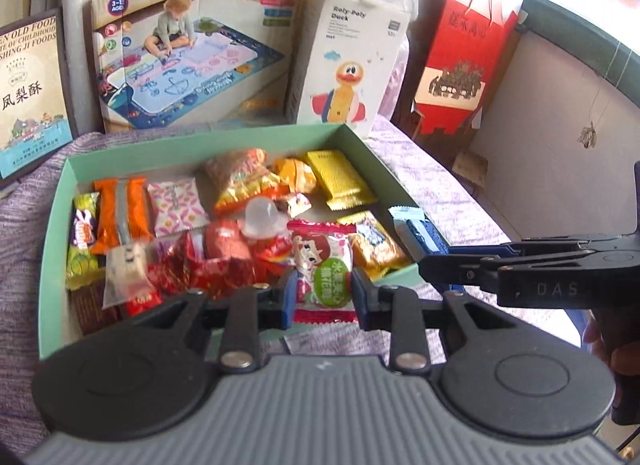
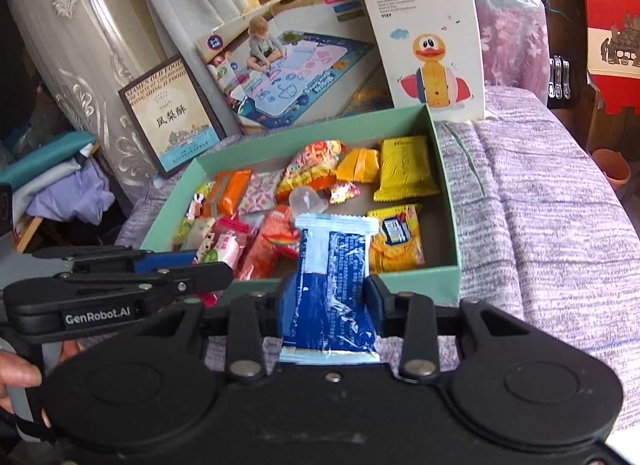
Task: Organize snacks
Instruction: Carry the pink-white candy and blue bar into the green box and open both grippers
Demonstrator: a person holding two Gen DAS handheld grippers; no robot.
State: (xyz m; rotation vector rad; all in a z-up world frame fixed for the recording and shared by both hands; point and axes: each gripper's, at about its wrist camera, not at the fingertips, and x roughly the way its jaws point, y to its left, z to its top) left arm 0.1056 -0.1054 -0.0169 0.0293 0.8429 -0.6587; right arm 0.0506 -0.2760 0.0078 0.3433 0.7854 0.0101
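A green box point(image 1: 60, 201) point(image 2: 444, 169) on a purple cloth holds several wrapped snacks. My left gripper point(image 1: 324, 289) is shut on a pink and green cartoon-girl packet point(image 1: 322, 265) at the box's near edge; it also shows in the right wrist view point(image 2: 218, 253). My right gripper point(image 2: 330, 297) is shut on a blue packet with pale blue ends point(image 2: 332, 285), held over the box's near right corner; it also shows in the left wrist view point(image 1: 416, 231). The right gripper point(image 1: 436, 261) comes in from the right in the left wrist view.
Behind the box stand a Roly-Poly Duck carton point(image 1: 352, 65) point(image 2: 428, 33), a play-mat box point(image 1: 188, 53) point(image 2: 292, 65) and a pineapple-cake box point(image 1: 32, 93) point(image 2: 172, 113). A red paper bag point(image 1: 464, 65) stands at the right. Purple cloth point(image 2: 540, 205) spreads to the right of the box.
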